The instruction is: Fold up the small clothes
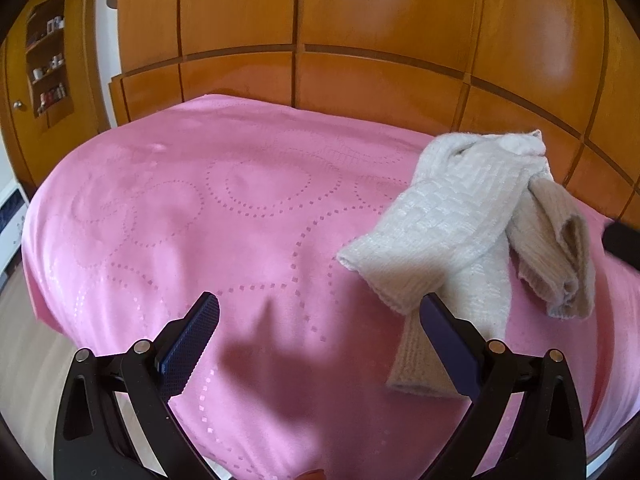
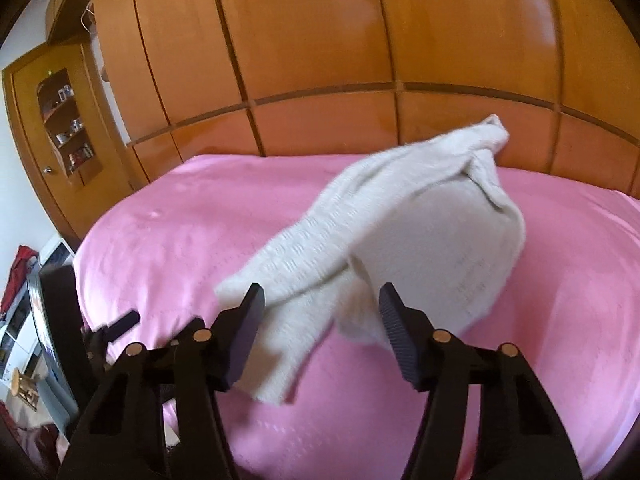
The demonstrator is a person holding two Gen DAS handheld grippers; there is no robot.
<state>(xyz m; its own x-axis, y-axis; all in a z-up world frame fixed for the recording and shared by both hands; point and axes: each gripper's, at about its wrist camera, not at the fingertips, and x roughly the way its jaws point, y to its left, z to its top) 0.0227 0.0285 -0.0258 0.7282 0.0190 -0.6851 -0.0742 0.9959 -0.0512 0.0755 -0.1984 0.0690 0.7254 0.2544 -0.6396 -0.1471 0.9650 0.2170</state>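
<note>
A small cream knitted garment (image 1: 452, 220) lies crumpled on the pink bedspread (image 1: 200, 208), with a beige sleeve or second piece (image 1: 552, 252) bunched at its right. My left gripper (image 1: 320, 312) is open and empty, just left of the garment's near hem. In the right wrist view the same garment (image 2: 400, 224) lies heaped on the bedspread (image 2: 160, 220). My right gripper (image 2: 320, 308) is open, its jaws standing either side of the garment's near end without holding it. The left gripper's finger (image 2: 124, 322) shows at the left.
A wooden wardrobe wall (image 1: 360, 40) stands right behind the bed. A wooden door with a small shelf niche (image 1: 46, 56) is at far left. Floor (image 1: 24, 320) and clutter (image 2: 24, 320) lie beside the bed's left edge.
</note>
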